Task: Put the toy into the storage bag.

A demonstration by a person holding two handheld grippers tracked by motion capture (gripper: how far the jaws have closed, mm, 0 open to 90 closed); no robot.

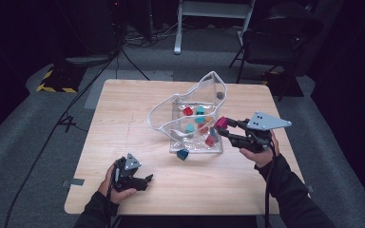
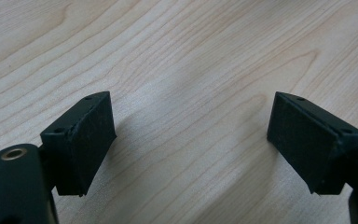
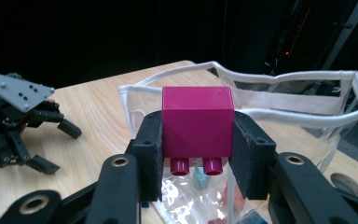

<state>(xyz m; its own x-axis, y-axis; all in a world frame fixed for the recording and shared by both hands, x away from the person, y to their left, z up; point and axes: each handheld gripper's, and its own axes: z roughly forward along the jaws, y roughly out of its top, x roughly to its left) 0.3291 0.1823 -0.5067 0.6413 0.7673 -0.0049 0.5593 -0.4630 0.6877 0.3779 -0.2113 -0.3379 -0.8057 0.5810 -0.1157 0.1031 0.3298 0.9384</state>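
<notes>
Right gripper (image 3: 198, 154) clenches the magenta block (image 3: 198, 122), studs pointing down; the clear bag's (image 3: 307, 100) mouth lies just beyond its jaws; left gripper (image 1: 142, 181) rests released

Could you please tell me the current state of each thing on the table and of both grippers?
Right gripper: shut on the magenta block.
Magenta block: held, studs pointing down.
Left gripper: open, nothing between its jaws.
Clear bag: open, mouth gaping, several coloured blocks inside.
Dark blue block: lying on the table just outside the bag.
</notes>
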